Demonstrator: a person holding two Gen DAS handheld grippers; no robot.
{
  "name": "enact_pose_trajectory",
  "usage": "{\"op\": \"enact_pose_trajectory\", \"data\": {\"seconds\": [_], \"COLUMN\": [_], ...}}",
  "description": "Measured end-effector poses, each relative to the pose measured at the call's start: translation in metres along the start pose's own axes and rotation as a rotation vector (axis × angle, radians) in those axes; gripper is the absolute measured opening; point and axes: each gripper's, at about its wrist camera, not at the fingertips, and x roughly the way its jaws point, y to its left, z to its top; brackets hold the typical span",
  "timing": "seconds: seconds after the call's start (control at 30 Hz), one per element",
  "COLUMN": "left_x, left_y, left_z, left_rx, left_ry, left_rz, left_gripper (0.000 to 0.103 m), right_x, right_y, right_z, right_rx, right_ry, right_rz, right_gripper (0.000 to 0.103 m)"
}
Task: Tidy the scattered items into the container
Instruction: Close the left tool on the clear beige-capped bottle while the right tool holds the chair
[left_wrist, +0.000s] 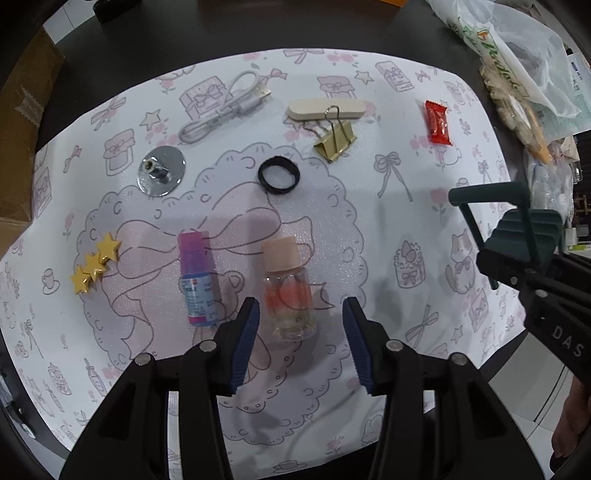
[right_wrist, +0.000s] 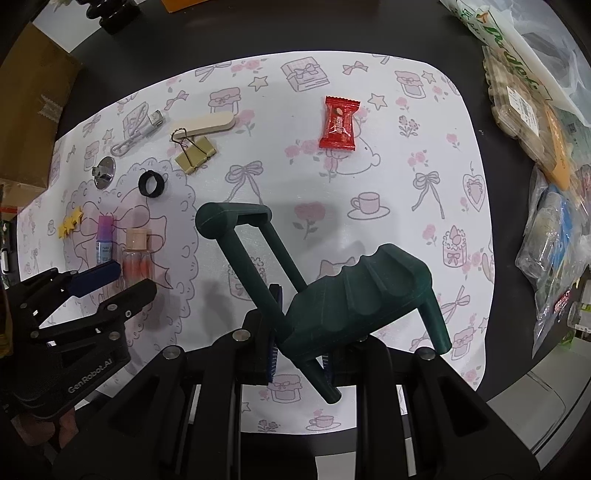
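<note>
Lying on its side between the spread jaws of the left gripper (left_wrist: 301, 343), the small clear bottle (left_wrist: 290, 291) looks light, rigid and slick, probably breakable; squeezing across its round body below the pale cap seems safest. Pink and orange bits show inside. Just beside it lies a purple-capped dropper bottle (left_wrist: 197, 278). The right gripper (right_wrist: 299, 360) is clamped on a dark green miniature trolley (right_wrist: 354, 306), held above the patterned mat (right_wrist: 369, 229) on the worktop.

White table mat (left_wrist: 369, 221) printed with pink roses and grey outline bows, stars and jars. On it: red foil candy wrapper (left_wrist: 437, 122), gold metal binder clip (left_wrist: 338, 142), black plastic ring (left_wrist: 279, 176), three yellow stars (left_wrist: 95, 263). Dark green ribbed plastic container (right_wrist: 354, 302); blue finger pads (left_wrist: 245, 343).
</note>
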Motion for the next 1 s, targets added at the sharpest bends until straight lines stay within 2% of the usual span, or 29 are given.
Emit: {"op": "enact_pose_trajectory", "data": {"seconds": [0.17,0.4,0.47,0.57,1.0], "left_x": [0.013,0.018,0.02,0.021,0.006], "left_y": [-0.001,-0.008,-0.007,-0.006,0.0], "left_z": [0.004,0.007,0.007,0.006,0.011], "left_rx": [-0.007,0.019,0.018,0.016,0.026], "left_ry": [0.026,0.012,0.013,0.021,-0.033], "left_rz": [0.015,0.037,0.033,0.023,0.037], "left_gripper": [0.046,0.045,0.027,0.027,0.027], "right_x": [-0.002,-0.003,-0.004,-0.005,-0.022], "right_y": [-0.004,-0.009,-0.009,-0.01,-0.003], "right_z": [0.0,0.001,0.002,0.001,-0.007], "right_rx": [0.0,-0.006,-0.007,-0.008,-0.02], "right_ry": [0.003,0.003,0.002,0.002,-0.012], "right_rz": [0.001,0.006,0.006,0.009,0.024], "right_gripper": [0.02,0.019,0.019,0.019,0.019]}}
